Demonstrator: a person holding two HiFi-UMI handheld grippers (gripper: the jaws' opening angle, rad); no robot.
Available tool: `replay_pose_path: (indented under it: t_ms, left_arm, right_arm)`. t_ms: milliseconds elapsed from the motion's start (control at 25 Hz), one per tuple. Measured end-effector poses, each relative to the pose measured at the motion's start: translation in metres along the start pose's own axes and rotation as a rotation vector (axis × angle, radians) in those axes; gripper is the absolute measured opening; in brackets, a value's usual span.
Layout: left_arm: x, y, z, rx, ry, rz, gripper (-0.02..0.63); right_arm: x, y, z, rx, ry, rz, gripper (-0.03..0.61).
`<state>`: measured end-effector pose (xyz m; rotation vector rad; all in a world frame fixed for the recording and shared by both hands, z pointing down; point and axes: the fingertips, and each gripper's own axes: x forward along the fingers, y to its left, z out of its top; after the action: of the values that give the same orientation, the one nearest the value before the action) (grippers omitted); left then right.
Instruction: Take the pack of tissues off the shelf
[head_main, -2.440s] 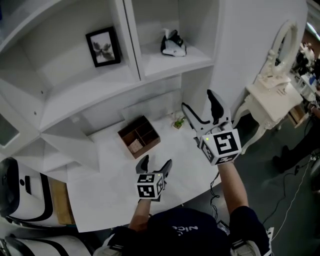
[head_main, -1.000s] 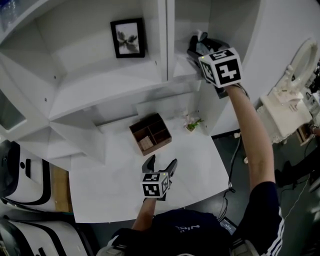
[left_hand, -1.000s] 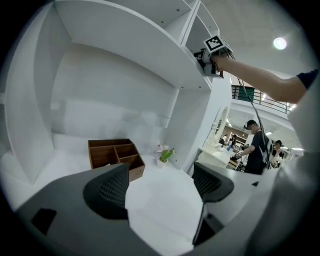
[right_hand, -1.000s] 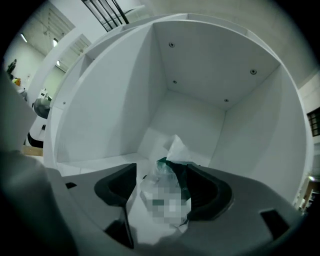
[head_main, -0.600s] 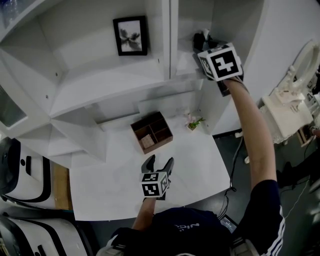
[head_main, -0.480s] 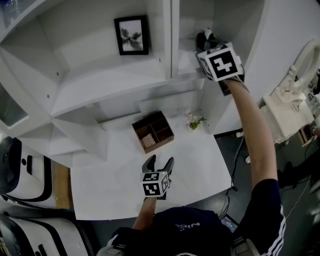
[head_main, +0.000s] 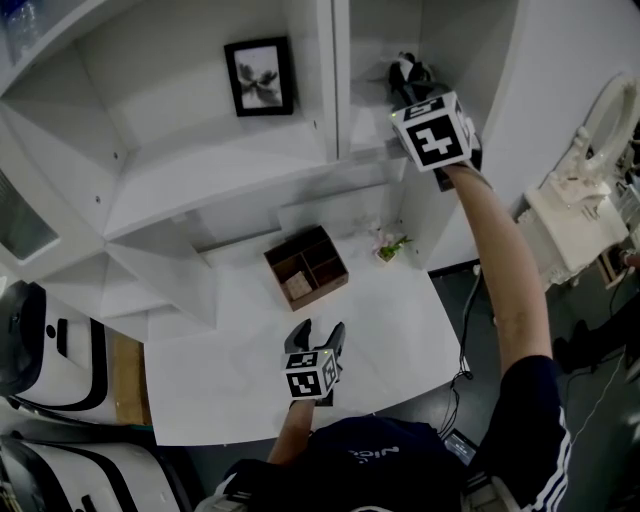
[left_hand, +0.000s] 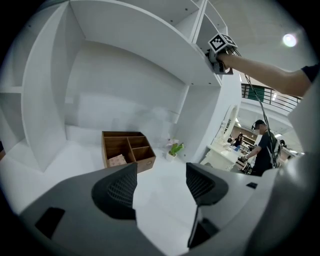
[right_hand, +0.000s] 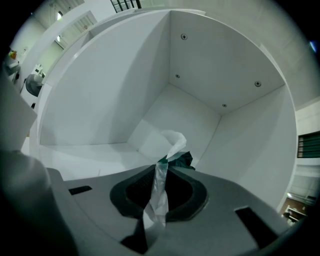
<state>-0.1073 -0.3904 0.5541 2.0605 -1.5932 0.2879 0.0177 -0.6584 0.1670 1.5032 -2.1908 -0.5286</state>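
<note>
While right tongs (right_hand: 161, 197) close on the pack of tissues (right_hand: 172, 142), it points lengthwise into the shelf (right_hand: 90, 150).

At bottom centre I see my dark navy shirt (head_main: 375, 468), with white stripes down its short sleeve (head_main: 532, 415). The left gripper (head_main: 320, 333) and right gripper (head_main: 411, 82) have dark grey fingers (left_hand: 116, 190) and white cubes (head_main: 432, 130) with black markers.

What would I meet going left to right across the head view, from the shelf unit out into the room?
framed picture → wooden organizer box → right gripper, its jaws closing on the pack of tissues in the shelf compartment → white dressing table
</note>
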Motion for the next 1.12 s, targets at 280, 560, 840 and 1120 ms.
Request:
replay_pose_path:
  t_ms: [280, 560, 840, 1120]
  left_arm:
    - [-0.002, -0.003, 0.0, 0.01, -0.004, 0.001, 0.299]
    - [-0.005, -0.004, -0.004, 0.016, -0.002, 0.011, 0.299]
    - [-0.01, -0.013, -0.005, 0.028, -0.012, 0.016, 0.299]
    - [-0.015, -0.029, -0.009, 0.046, -0.022, 0.01, 0.299]
  right_arm:
    - [-0.017, 0.0, 0.006, -0.016, -0.094, -0.018, 0.046]
    - [-0.048, -0.001, 0.019, -0.036, -0.181, -0.026, 0.044]
    - [-0.086, -0.002, 0.026, -0.062, -0.25, -0.025, 0.043]
    - [-0.126, -0.002, 0.029, -0.064, -0.312, -0.02, 0.043]
